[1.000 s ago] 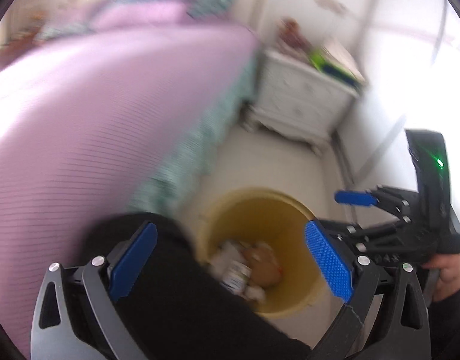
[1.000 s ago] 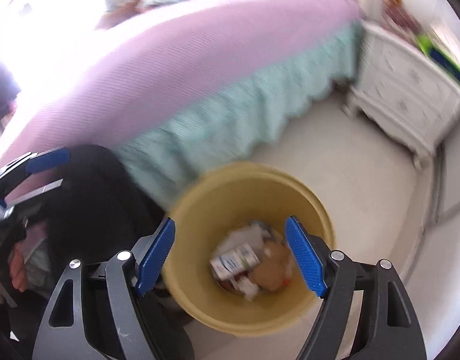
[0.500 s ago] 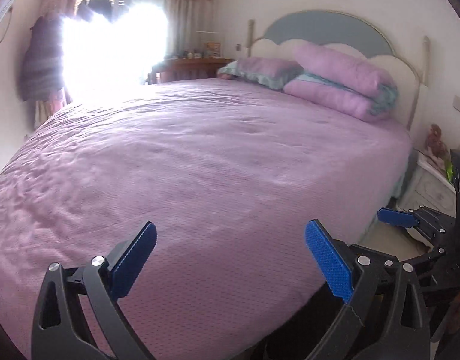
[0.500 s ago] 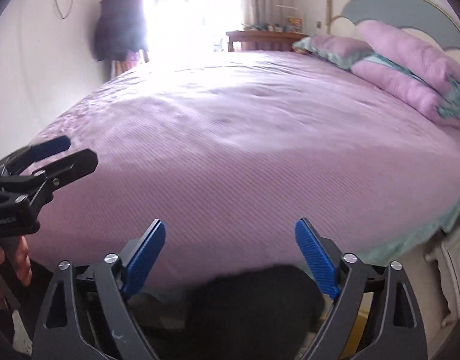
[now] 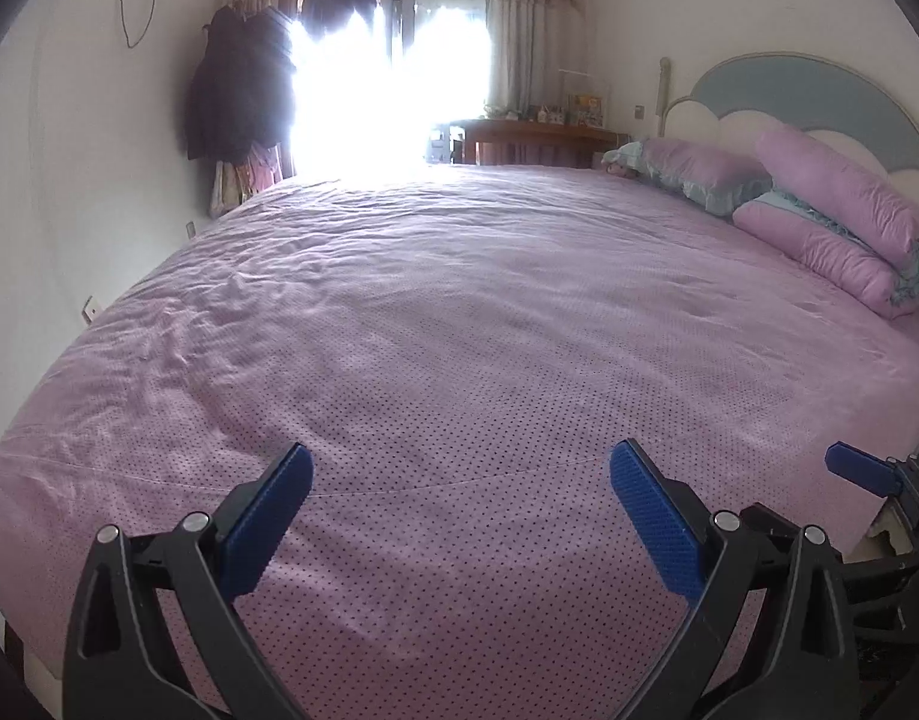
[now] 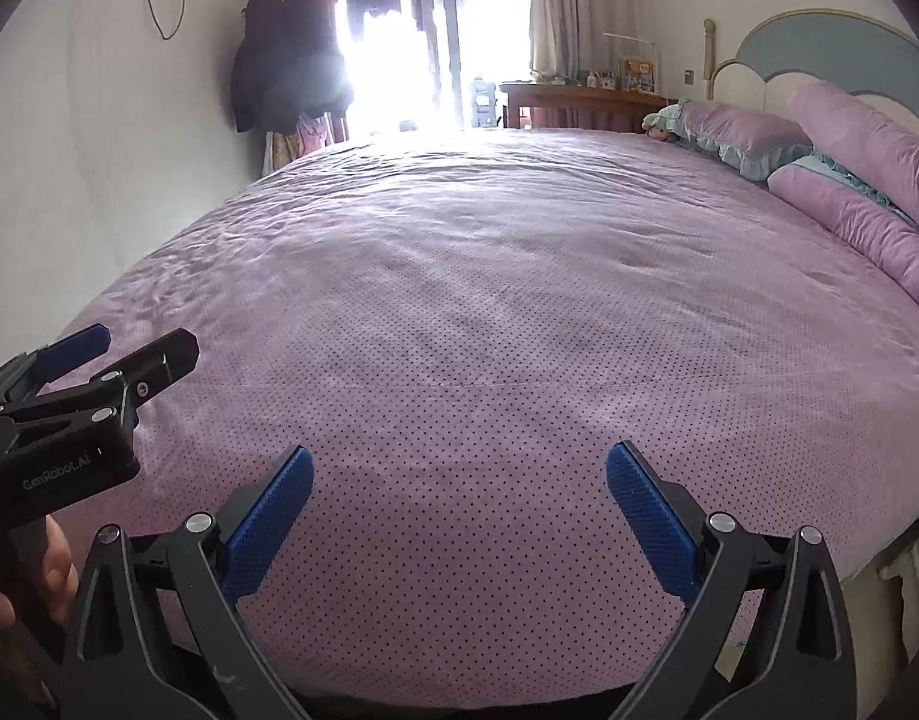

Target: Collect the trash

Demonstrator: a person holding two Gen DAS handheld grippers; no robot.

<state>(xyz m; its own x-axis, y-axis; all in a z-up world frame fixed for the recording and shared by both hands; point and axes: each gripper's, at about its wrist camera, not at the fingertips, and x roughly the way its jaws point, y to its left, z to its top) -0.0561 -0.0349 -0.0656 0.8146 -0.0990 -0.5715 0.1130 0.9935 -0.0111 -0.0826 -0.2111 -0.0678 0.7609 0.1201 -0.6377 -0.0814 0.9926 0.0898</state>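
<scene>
No trash and no bin show in either view now. My left gripper (image 5: 459, 462) hovers open above the near edge of a wide bed (image 5: 459, 300) with a purple dotted cover, nothing between its blue pads. My right gripper (image 6: 459, 459) hangs over the same near edge of the bed (image 6: 489, 270); its jaws are opening and hold nothing. One blue pad (image 5: 861, 472) of the right gripper pokes in at the right edge of the left wrist view. The left gripper's fingers (image 6: 159, 360) show at the left of the right wrist view, held by a hand (image 6: 15, 588).
Purple pillows (image 5: 831, 222) lie against a blue and white headboard (image 5: 819, 96) at the right. Dark coats (image 5: 237, 96) hang on the left wall beside a bright glass door (image 5: 387, 90). A wooden desk (image 5: 531, 138) stands behind the bed. A white nightstand (image 6: 915, 564) sits at the lower right.
Both views swung up from the yellow bin with trash on the floor to the top of the bed. The bin has left view, and the right jaws stand wider.
</scene>
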